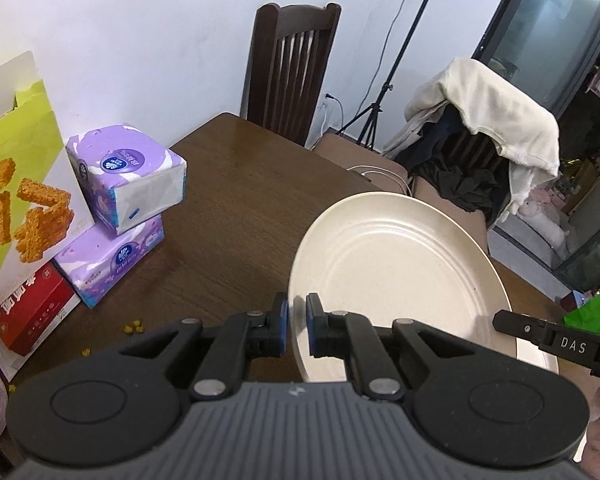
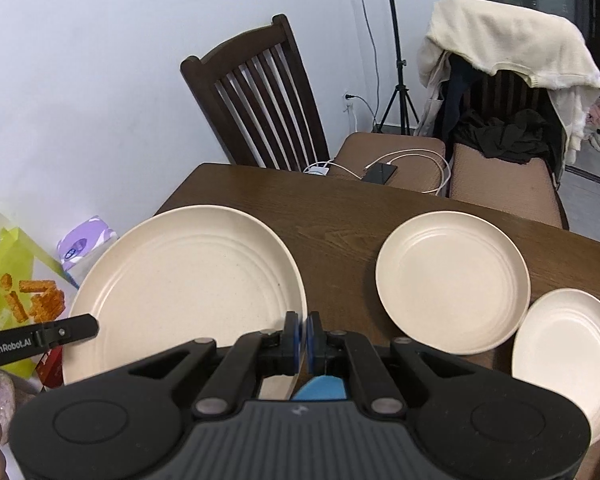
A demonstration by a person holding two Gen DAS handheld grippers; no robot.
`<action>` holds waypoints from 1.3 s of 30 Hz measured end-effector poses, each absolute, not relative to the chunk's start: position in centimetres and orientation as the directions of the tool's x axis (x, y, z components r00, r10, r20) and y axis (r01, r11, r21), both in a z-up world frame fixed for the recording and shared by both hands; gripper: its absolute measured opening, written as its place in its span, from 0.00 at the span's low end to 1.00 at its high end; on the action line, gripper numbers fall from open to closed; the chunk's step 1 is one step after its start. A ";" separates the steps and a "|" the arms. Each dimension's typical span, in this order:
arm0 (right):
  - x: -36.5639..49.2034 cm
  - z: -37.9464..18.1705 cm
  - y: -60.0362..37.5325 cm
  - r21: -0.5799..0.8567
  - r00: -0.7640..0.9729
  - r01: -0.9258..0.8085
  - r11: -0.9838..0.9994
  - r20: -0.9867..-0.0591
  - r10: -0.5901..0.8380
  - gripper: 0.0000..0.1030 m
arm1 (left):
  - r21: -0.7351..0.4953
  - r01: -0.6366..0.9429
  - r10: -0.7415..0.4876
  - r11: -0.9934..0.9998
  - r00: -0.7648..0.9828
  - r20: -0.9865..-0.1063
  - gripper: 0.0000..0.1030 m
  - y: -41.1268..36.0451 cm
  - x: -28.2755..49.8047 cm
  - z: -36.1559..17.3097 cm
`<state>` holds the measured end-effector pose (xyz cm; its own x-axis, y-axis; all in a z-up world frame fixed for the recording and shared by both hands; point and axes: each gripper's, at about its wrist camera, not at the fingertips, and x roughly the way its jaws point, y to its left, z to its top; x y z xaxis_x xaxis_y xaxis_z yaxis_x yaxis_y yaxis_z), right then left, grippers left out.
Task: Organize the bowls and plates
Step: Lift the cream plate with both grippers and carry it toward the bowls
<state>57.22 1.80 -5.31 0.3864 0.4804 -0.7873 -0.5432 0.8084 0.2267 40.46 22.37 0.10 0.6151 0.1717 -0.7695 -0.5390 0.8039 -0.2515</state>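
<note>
A large cream plate (image 1: 396, 276) is held above the brown table (image 1: 236, 184) by both grippers. My left gripper (image 1: 297, 322) is shut on its left rim. My right gripper (image 2: 302, 340) is shut on the right rim of the same plate (image 2: 188, 292). A finger of the right gripper shows at the right in the left wrist view (image 1: 540, 336). A finger of the left gripper shows at the left in the right wrist view (image 2: 44, 340). Two smaller cream plates lie on the table to the right, one in the middle (image 2: 452, 280) and one at the edge (image 2: 568, 356).
Two purple tissue packs (image 1: 124, 184) are stacked at the table's left, beside a green snack box (image 1: 16, 184) and a red box (image 1: 32, 316). A dark wooden chair (image 2: 256, 100) stands behind the table. Another chair (image 2: 500, 80) holds clothes. A phone and cable (image 2: 380, 172) lie on a seat.
</note>
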 end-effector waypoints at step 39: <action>38.8 -5.3 -14.8 0.217 0.538 -0.232 0.948 -0.784 0.311 0.04 | -0.245 -0.181 -0.077 0.952 0.635 -0.769 0.09 9.1 30.8 -0.3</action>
<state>38.78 -14.83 -5.28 0.5376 0.3114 -0.7836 -0.2322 0.9481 0.2175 30.79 9.09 -0.35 0.6348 -0.0772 -0.7688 -0.1811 0.9524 -0.2452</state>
